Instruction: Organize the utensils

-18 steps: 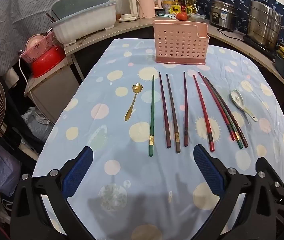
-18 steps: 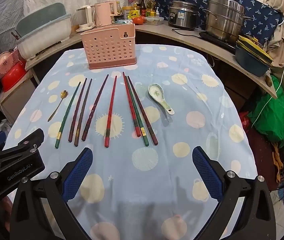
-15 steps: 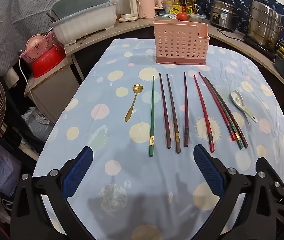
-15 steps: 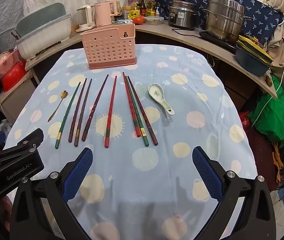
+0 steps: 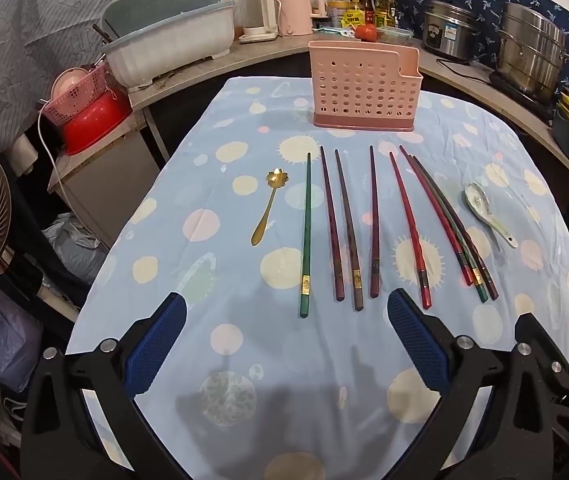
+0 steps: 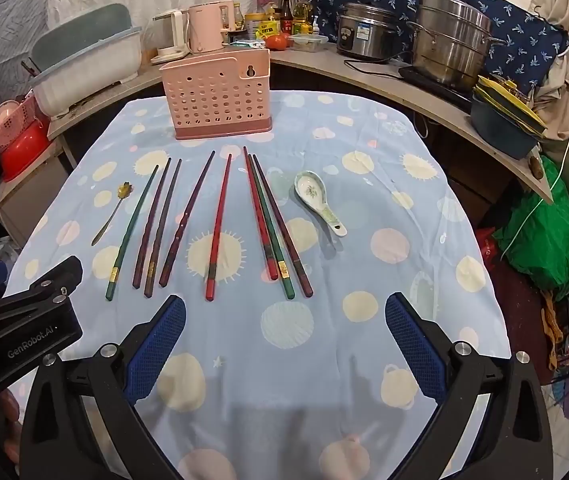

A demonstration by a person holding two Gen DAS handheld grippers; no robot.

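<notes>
1. Eight chopsticks (image 5: 374, 224) are seen laid in a row on the worktop (image 5: 244, 344), flanked by a gold spoon (image 5: 268, 204) at 9 o'clock and a ceramic spoon (image 5: 484, 210) at 3 o'clock.
2. A pink holder (image 5: 364, 88) is seen at 12 o'clock.
3. The left gripper (image 5: 286, 332) and right gripper (image 6: 284, 330) are held above the cloth, jaws released and empty.

Both grippers (image 5: 286, 326) (image 6: 284, 326) wide open, empty

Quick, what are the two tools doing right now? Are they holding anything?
Left tool: open wide, holding nothing, above the tablecloth near the chopsticks.
Right tool: open wide, holding nothing.
</notes>
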